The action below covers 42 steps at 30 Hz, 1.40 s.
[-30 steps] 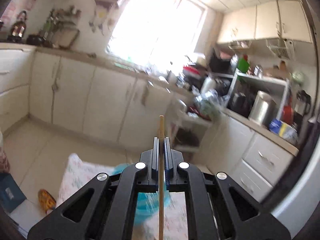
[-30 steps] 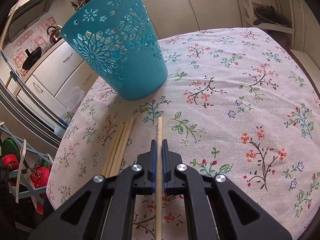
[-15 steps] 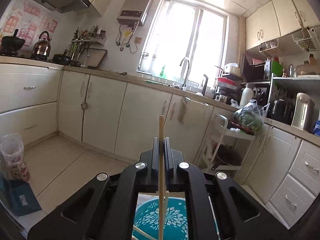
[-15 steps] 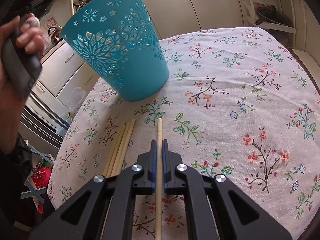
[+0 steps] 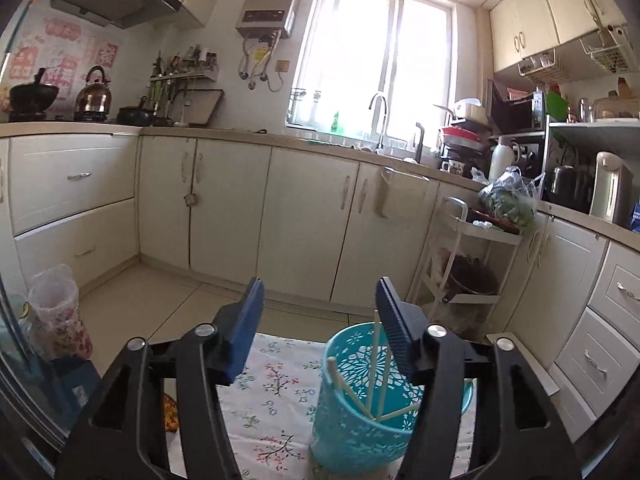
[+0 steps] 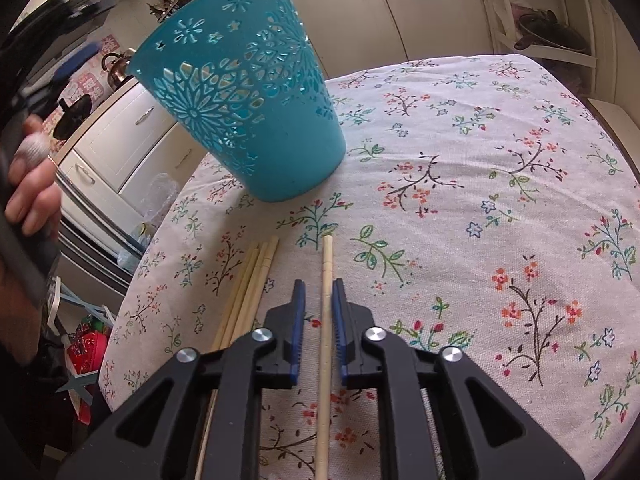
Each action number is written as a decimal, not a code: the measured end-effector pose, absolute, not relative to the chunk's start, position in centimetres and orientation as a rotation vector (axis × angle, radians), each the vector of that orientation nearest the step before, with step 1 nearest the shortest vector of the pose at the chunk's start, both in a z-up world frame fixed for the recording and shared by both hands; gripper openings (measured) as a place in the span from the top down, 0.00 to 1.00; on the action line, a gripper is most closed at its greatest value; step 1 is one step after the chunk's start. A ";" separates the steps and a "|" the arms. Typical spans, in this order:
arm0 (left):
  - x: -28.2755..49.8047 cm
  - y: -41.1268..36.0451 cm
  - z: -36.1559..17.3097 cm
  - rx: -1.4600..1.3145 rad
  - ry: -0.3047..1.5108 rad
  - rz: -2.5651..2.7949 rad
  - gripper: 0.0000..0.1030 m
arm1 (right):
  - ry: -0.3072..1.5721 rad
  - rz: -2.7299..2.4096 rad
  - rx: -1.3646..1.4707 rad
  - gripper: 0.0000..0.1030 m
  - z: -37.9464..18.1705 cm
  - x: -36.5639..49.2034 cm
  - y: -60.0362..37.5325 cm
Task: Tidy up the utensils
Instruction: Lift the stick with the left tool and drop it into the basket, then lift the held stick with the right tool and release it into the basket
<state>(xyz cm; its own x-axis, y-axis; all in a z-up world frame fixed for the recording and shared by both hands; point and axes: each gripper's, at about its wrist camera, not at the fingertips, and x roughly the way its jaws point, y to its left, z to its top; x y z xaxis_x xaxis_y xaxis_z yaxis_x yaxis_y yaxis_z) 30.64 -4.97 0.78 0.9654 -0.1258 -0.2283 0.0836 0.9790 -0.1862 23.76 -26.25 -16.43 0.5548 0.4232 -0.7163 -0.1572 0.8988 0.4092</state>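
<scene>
The left hand-held gripper (image 5: pixel 318 312) has just spread, dropping its chopstick (image 5: pixel 376 356) into the basket (image 5: pixel 360 436), while the right hand-held gripper (image 6: pixel 319 308) has just loosened around the next chopstick (image 6: pixel 326 280) on the desk (image 6: pixel 480 200).

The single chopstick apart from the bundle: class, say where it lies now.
In the right wrist view, the single chopstick lies on the tablecloth between the right gripper's open jaws, right of the bundle, below the basket.
</scene>
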 end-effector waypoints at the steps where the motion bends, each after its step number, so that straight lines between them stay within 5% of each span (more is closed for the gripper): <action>1: 29.8 -4.0 0.7 -0.191 0.239 -0.087 0.33 | 0.924 0.354 0.310 0.79 -16.4 23.7 -26.2; 4: 27.3 -0.7 -1.4 -0.248 0.270 -0.010 0.19 | 0.934 0.343 0.249 0.79 -16.1 23.6 -25.6; 11: 27.8 1.6 -10.4 -0.331 0.545 0.013 0.18 | 0.954 0.242 -0.089 0.89 -15.5 23.4 -21.7; 18: 28.4 0.6 -14.4 -0.346 0.665 -0.029 0.18 | 0.916 0.346 0.256 0.95 -14.5 21.5 -25.5; 31: 29.3 1.0 -15.0 -0.399 0.690 -0.033 0.16 | 0.318 0.524 0.534 0.94 3.3 27.3 -24.7; 42: 29.4 1.2 -15.3 -0.434 0.689 -0.055 0.16 | 0.322 0.202 0.455 0.94 0.7 35.8 -22.4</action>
